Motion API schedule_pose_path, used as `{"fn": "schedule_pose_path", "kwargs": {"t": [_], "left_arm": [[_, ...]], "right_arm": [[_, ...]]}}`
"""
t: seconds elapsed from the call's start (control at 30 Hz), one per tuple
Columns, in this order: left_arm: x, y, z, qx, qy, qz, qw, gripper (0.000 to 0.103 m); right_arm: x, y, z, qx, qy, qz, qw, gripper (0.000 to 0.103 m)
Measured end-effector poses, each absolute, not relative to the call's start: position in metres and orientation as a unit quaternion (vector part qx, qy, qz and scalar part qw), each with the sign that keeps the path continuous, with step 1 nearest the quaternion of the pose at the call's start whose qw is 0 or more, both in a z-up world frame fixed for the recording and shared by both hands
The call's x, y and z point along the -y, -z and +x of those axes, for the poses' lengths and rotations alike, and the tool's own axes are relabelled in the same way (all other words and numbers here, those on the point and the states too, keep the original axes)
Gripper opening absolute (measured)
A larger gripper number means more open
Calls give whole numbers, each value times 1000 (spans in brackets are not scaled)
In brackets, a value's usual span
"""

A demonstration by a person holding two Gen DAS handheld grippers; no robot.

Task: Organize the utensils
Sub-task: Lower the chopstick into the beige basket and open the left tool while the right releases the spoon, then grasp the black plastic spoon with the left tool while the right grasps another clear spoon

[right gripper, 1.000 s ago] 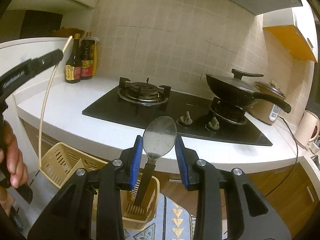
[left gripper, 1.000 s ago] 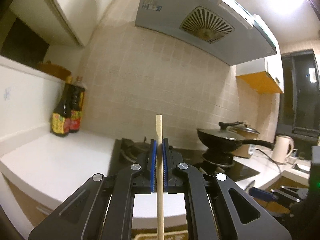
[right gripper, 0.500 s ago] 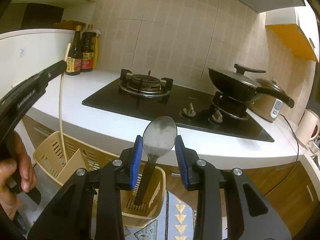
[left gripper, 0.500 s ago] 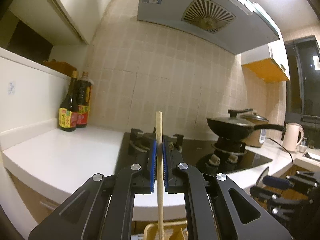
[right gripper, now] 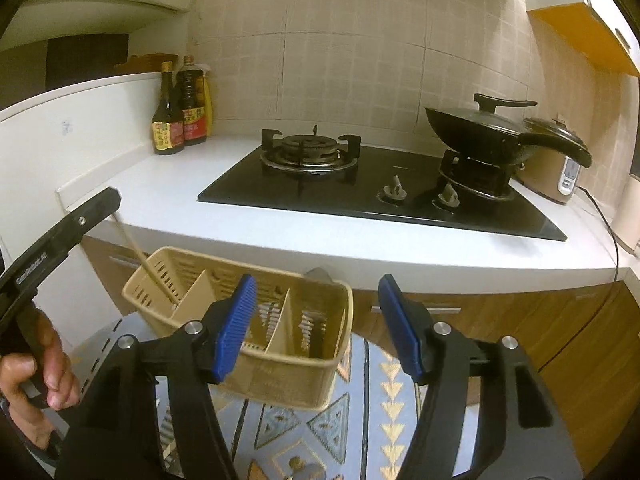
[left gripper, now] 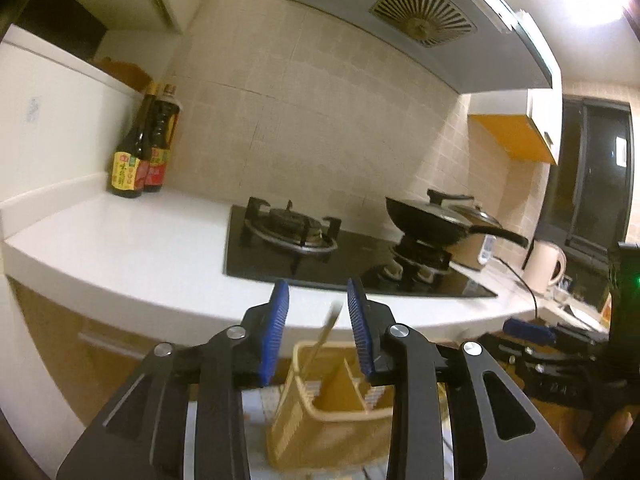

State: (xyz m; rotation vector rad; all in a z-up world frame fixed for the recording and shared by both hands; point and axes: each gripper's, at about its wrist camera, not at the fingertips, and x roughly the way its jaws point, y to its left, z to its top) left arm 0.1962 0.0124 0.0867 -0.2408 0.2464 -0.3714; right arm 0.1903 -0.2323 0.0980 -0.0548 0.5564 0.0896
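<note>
White counter (right gripper: 280,236) with black gas hob (right gripper: 380,192) fills the background; beige utensil caddy (right gripper: 280,376) sits below the counter edge. Left gripper (left gripper: 316,320): jaws opening, chopstick (left gripper: 326,330) loose between the pads, tilted, lower end in the caddy's left compartment. Right gripper (right gripper: 316,320): jaws opening, nothing gripped; spoon (right gripper: 319,276) stands in the right compartment, bowl tip above the rim.

Chopstick (left gripper: 329,325) tilted in beige caddy (right gripper: 280,360)
</note>
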Motion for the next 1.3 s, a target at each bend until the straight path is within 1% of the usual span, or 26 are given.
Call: {"fn": "schedule_pose_path", "kwargs": {"t": [0.03, 0.17, 0.3, 0.37, 0.5, 0.57, 0.73, 0.77, 0.83, 0.87, 1.03, 1.13, 1.3], "left_arm": [[-14, -87, 192, -126, 185, -116, 968, 30], [-22, -90, 170, -158, 210, -108, 959, 43], [-26, -85, 151, -210, 223, -87, 948, 43], [-24, -75, 144, -259, 235, -72, 934, 43], [-16, -35, 139, -374, 238, -47, 895, 43], [-15, -15, 136, -417, 247, -51, 873, 43], [-12, 24, 126, -487, 262, -63, 831, 43], [-12, 29, 124, -495, 262, -61, 826, 41], [-9, 40, 120, -509, 270, -62, 815, 33], [-8, 44, 118, -515, 273, -62, 810, 27], [-2, 53, 114, -526, 265, -48, 806, 26], [5, 57, 117, -531, 243, -23, 811, 26], [15, 60, 120, -532, 234, -5, 814, 26]], "right_arm": [[232, -99, 185, -276, -44, -26, 960, 60], [232, -109, 161, -276, -43, -20, 960, 60], [231, -114, 141, -301, -55, -12, 952, 60], [231, -112, 136, -323, -65, -6, 944, 59], [232, -93, 130, -384, -86, 11, 919, 59], [232, -82, 129, -409, -90, 14, 908, 58], [233, -45, 131, -488, -122, 45, 863, 56], [233, -36, 132, -504, -128, 55, 852, 55], [231, -23, 129, -520, -135, 66, 841, 55], [231, -20, 128, -524, -137, 69, 838, 54], [224, -2, 124, -547, -150, 79, 820, 54], [216, 2, 126, -552, -152, 72, 817, 51], [202, 4, 137, -557, -158, 63, 813, 50]]}}
